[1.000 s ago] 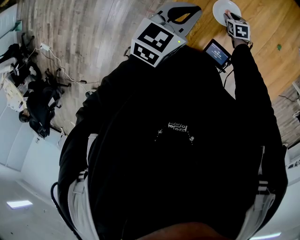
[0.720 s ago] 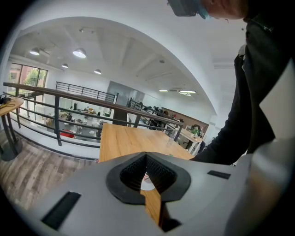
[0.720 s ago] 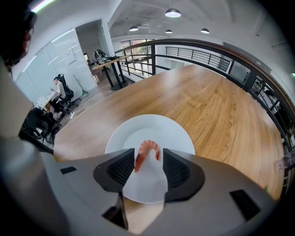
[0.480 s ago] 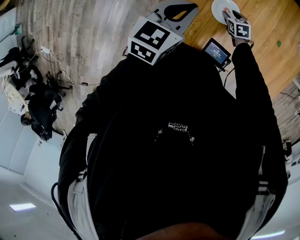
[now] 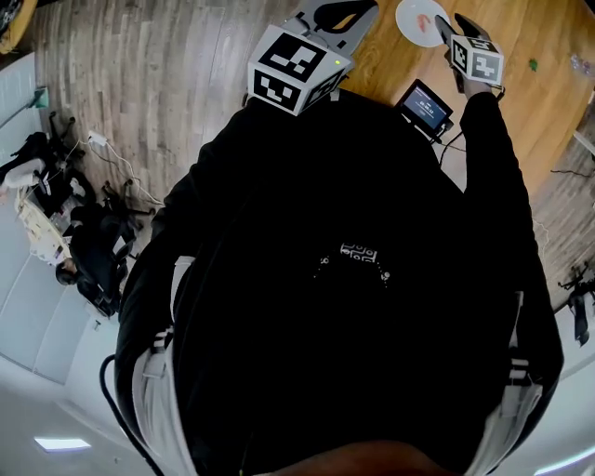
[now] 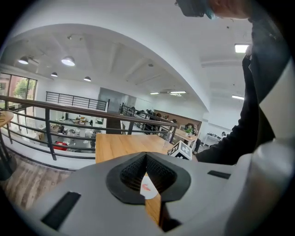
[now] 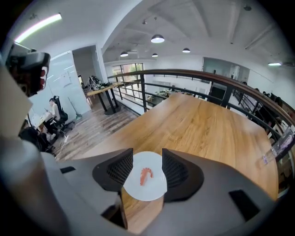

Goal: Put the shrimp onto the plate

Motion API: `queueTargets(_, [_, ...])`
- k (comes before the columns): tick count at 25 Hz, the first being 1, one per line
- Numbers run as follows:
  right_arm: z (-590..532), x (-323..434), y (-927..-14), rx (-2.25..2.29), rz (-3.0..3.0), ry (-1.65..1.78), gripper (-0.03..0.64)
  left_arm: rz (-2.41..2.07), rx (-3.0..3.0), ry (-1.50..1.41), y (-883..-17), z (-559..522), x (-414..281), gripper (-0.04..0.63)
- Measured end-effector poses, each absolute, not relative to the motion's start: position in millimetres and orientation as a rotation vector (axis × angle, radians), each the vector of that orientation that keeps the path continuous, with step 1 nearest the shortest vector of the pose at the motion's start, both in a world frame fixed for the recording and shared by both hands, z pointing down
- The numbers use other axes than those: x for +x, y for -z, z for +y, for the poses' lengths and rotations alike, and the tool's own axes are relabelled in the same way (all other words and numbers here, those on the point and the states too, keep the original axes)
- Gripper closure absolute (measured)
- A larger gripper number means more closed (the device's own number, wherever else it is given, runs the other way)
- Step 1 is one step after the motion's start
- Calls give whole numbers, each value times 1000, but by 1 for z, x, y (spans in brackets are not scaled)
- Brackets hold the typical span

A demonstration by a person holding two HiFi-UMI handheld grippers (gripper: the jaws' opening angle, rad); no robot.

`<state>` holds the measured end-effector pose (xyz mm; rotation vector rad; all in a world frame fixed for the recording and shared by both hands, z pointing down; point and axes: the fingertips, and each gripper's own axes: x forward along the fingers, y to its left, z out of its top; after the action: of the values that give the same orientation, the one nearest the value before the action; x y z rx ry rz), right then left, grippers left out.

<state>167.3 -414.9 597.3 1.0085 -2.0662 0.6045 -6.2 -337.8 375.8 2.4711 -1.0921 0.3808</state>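
Observation:
An orange shrimp [image 7: 145, 175] lies on a small white plate [image 7: 152, 192] on the wooden table [image 7: 207, 124]. My right gripper [image 7: 147, 162] hovers above the plate, open, with nothing between its pads; the shrimp shows through the gap. In the head view the plate [image 5: 414, 13] sits at the top with the shrimp [image 5: 424, 19] on it, and the right gripper [image 5: 452, 28] is just to its right. My left gripper [image 6: 146, 159] is shut on nothing and held back from the table; the plate [image 6: 151, 193] shows below its pads. In the head view the left gripper [image 5: 339, 14] is left of the plate.
A small screen device [image 5: 426, 104] lies on the table near the person's right arm. A clear bottle [image 7: 279, 145] stands at the table's right edge by a black railing [image 7: 193, 76]. Cables and bags [image 5: 84, 232] lie on the plank floor at left.
The right gripper was over the plate and has drawn back to its right side. The shrimp now shows lying on the plate. The head camera has shifted slightly.

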Motion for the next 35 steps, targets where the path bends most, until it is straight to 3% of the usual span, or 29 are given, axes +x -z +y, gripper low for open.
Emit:
queueTargets(5, [-413,149,-526,1061,-2186,-561,436,-1037,2551,-346,-365,-349,0,591])
queueTargets(7, [-407,145,-497,1078,-2243,-538,492,-1017,2580,-337,-362,-351,5,591])
queueTargets(8, [-404,144,-484,1088,-2273,-526,553,-1009,2595,-332,-362,-354,8,591])
queueTargets(10, [-397,144,-462,1099,-2336,-518,591,-997,2619,-319,-364,-358,16,591])
queueTargets(21, [-363,138,-308,1224,-2691,-362,600,-913,2747,-217,-327,-372,55,591])
queueTargets(35, [-370,168,-297,1365,-2667,-329,600,-684,2819,-214,-335,-384,97,591])
